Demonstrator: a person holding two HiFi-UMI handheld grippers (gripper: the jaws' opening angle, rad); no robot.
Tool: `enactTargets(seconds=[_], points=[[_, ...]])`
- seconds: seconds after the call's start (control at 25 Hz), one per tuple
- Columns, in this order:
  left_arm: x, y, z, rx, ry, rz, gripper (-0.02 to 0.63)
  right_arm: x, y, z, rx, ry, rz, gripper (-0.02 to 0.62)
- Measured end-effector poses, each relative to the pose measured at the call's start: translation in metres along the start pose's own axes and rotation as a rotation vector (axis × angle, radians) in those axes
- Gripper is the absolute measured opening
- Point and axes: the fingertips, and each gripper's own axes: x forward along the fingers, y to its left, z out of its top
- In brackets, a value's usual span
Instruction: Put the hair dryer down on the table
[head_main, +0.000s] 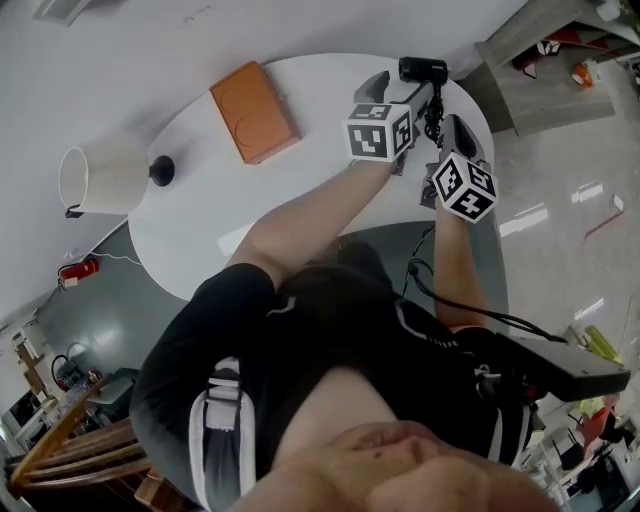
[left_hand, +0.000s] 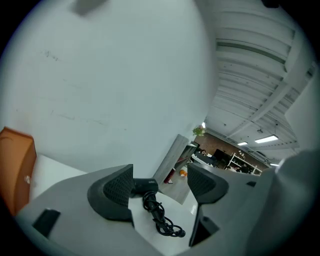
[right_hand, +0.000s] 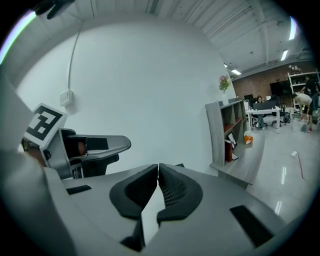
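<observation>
Black hair dryer (head_main: 423, 69) lies on table (head_main: 200, 220). Left gripper (left_hand: 160, 178) jaws apart around it, right gripper (right_hand: 157, 180) pinched together, empty. Looks placed; next, back off clear of cord (left_hand: 161, 217).

Open-plan office: desks (right_hand: 264, 116) with seated people (right_hand: 259, 101), grey bookshelf (right_hand: 227, 135), strip lights (right_hand: 284, 55) on bare ceiling, brick wall (right_hand: 257, 82) behind.

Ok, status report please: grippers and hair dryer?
Left gripper open, right gripper shut, empty. Hair dryer lies on table, cord coiled beside. Orange box well clear.
</observation>
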Motion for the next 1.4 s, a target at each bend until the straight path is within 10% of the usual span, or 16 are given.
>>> enactTargets(seconds=[0.24,0.36,0.64,1.4], points=[[-0.072,0.003,0.048,0.143,-0.129,-0.068,0.356,-0.009,0.060,0.018,-0.037,-0.043,0.081,0.028],[-0.110,0.011,0.067,0.197,-0.175,-0.089,0.171,-0.013,0.093,0.023,-0.041,-0.063,0.118,0.029],[-0.200,0.040,0.098,0.207,-0.260,-0.051,0.058,-0.030,0.170,0.036,-0.077,-0.104,0.225,0.029],[-0.445,0.123,0.121,0.305,-0.439,0.197,0.031,-0.086,0.370,0.028,-0.235,-0.138,0.541,0.028]])
